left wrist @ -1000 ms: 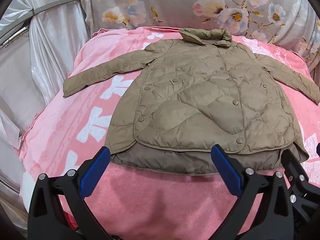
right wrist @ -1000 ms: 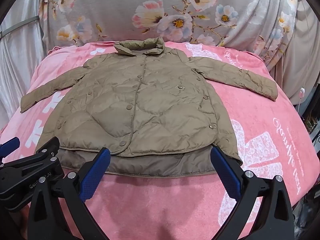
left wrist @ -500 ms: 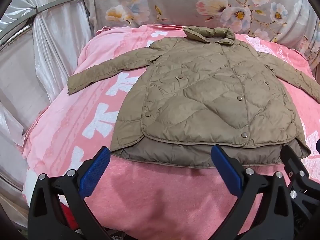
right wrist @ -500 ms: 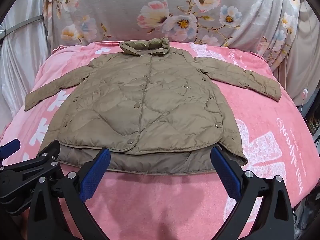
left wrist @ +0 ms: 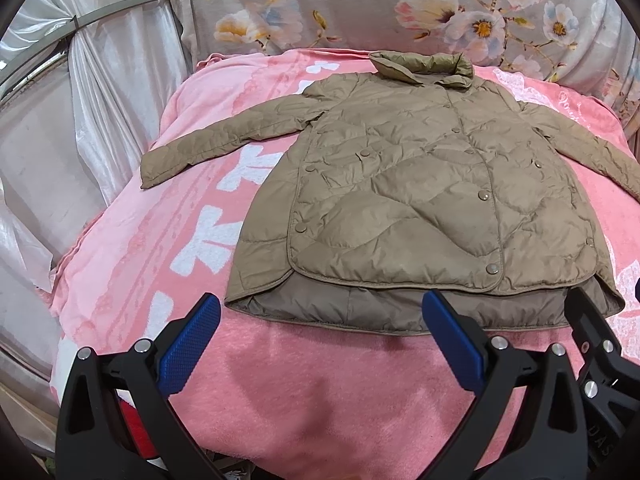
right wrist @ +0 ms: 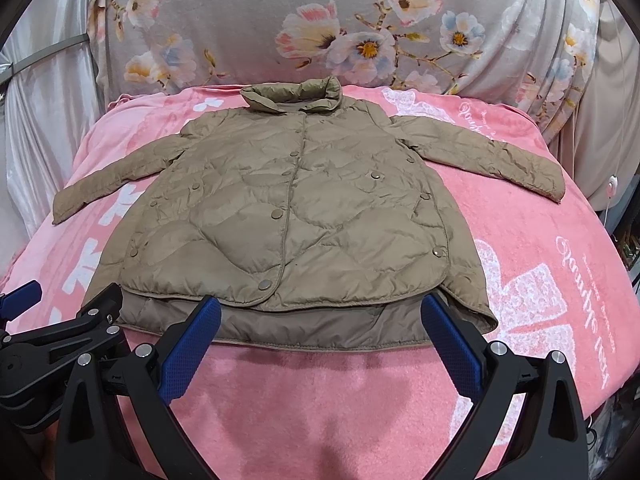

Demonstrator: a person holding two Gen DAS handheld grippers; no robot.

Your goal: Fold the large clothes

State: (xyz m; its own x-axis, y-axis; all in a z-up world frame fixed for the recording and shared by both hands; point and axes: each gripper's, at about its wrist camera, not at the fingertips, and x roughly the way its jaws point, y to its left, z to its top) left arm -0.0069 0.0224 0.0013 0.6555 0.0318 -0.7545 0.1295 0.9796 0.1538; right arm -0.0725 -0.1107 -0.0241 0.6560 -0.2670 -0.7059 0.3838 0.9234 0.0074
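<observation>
A tan quilted snap-button jacket [left wrist: 420, 200] lies flat, front up, on a pink blanket, collar at the far end, both sleeves spread out to the sides. It also shows in the right wrist view [right wrist: 288, 216]. My left gripper [left wrist: 320, 336] is open and empty, hovering just short of the jacket's near hem, toward its left half. My right gripper [right wrist: 320, 336] is open and empty over the hem's right half. Each gripper shows at the edge of the other's view.
The pink blanket [right wrist: 320, 400] with white prints covers a bed. A grey floral cloth [right wrist: 320, 32] hangs behind it. Silvery curtain [left wrist: 60, 140] stands to the left. The bed's right edge drops off near a cable [right wrist: 610, 188].
Both grippers have pulled back and drifted slightly left, so the jacket sits farther away and more to the right in the left wrist view. Jaws stay open.
</observation>
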